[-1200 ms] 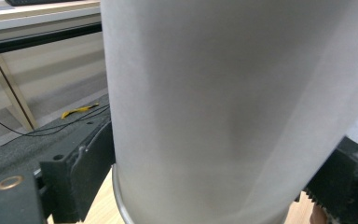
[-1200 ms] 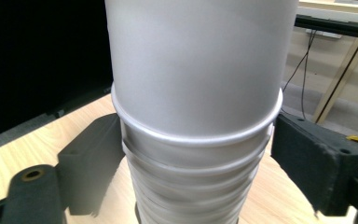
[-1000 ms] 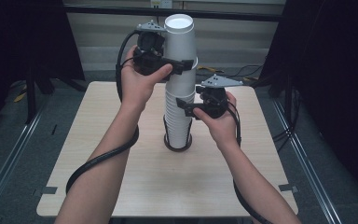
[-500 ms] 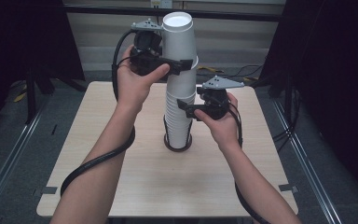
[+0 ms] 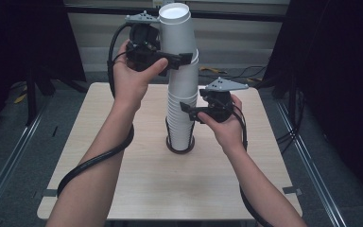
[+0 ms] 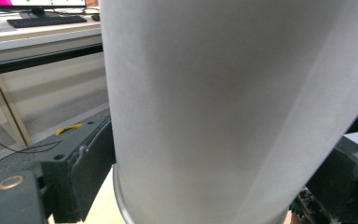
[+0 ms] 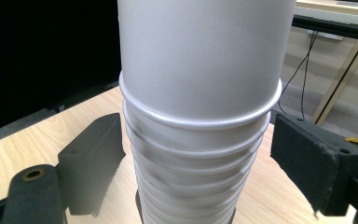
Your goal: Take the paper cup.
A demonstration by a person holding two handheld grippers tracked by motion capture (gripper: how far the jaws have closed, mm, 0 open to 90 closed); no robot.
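Note:
A tall stack of white paper cups [image 5: 182,113] stands in a black ring [image 5: 170,144] at the middle of the table. My left gripper [image 5: 182,56] is shut on the topmost cup [image 5: 177,33], high above the table; in the left gripper view both jaws press the cup's wall [image 6: 223,107]. The right gripper [image 5: 186,111] is open and straddles the stack halfway up. The right gripper view shows a gap between each jaw and the stacked rims [image 7: 196,163].
The light wooden table [image 5: 123,179] has bare room on all sides of the stack. Dark curtains flank it, and cables lie on the floor behind. Each gripper's cable trails down along the forearm toward the near edge.
My left gripper has risen a little with the top cup in it. The right gripper has stayed around the stack.

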